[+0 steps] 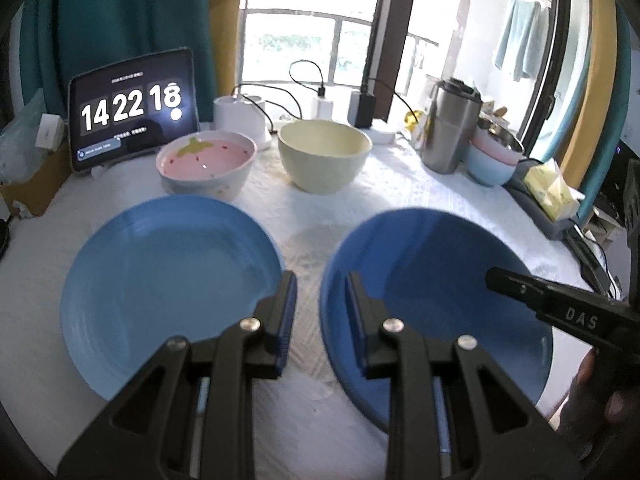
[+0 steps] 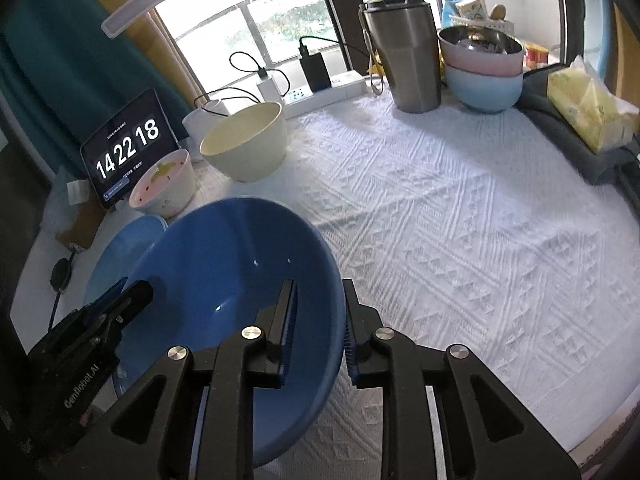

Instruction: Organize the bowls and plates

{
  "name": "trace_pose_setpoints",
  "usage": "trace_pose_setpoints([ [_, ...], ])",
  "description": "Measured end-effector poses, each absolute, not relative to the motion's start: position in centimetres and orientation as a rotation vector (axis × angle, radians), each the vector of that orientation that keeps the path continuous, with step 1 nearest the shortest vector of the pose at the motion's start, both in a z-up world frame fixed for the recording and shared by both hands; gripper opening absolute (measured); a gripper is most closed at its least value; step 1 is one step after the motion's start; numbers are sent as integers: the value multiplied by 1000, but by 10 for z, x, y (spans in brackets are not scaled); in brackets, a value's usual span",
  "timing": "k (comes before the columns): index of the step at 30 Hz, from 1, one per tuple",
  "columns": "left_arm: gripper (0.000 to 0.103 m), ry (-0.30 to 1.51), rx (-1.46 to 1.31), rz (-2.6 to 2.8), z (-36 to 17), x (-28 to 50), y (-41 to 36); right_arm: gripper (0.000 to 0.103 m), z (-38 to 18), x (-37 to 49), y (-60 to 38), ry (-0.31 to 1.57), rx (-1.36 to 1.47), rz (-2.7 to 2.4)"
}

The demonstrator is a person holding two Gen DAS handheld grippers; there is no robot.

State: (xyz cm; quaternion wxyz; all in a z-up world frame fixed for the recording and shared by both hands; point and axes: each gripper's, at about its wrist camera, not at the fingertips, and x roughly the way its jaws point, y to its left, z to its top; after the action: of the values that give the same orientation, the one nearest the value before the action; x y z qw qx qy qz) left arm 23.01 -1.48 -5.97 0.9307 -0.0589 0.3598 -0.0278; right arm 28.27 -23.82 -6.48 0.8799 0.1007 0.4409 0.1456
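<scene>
Fingers of the right gripper (image 2: pixel 318 284) stand a little apart, astride the near rim of the deep dark blue plastic dish (image 2: pixel 224 264). One blue pad is inside the dish and the other outside, with a sliver of space showing on the inner side, so the pads do not clamp the rim. The left gripper (image 1: pixel 320 276) is likewise only narrowly parted and has hold of nothing. From its own camera the opposite edge of the dark dish falls in the gap between its fingers – whether it is down at rim height I cannot tell.

Just beside the dark dish, on the left gripper's side, lies a flat light blue round plate (image 1: pixel 168 272), empty, on the white textured cloth (image 2: pixel 460 220) that covers the bench. Whether the two blue pieces touch is hard to judge.

Farther back stand two bowls near each other but apart: a white bowl with a pink strawberry-print inside (image 1: pixel 208 160) and a plain cream bowl (image 1: pixel 324 160), both upright. Behind the pink one leans a dark tablet showing a flip clock (image 1: pixel 128 108).

Toward the far right corner (by the window) are a tall stainless steel tumbler with a black lid (image 1: pixel 452 128), a nested stack of a pale blue, a pink and a steel bowl (image 2: pixel 484 80), and a yellow pack of tissues (image 2: pixel 588 116).
</scene>
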Motion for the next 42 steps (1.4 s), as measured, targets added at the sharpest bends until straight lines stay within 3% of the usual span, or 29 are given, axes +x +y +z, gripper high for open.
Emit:
trace_pose_setpoints([
  [26,27,661,-157,35,-34,245,58,24,-18,304,-169,818,134,381],
  [42,34,661,-134,79,-32,256,114,24,-18,316,-103,840,148,452],
])
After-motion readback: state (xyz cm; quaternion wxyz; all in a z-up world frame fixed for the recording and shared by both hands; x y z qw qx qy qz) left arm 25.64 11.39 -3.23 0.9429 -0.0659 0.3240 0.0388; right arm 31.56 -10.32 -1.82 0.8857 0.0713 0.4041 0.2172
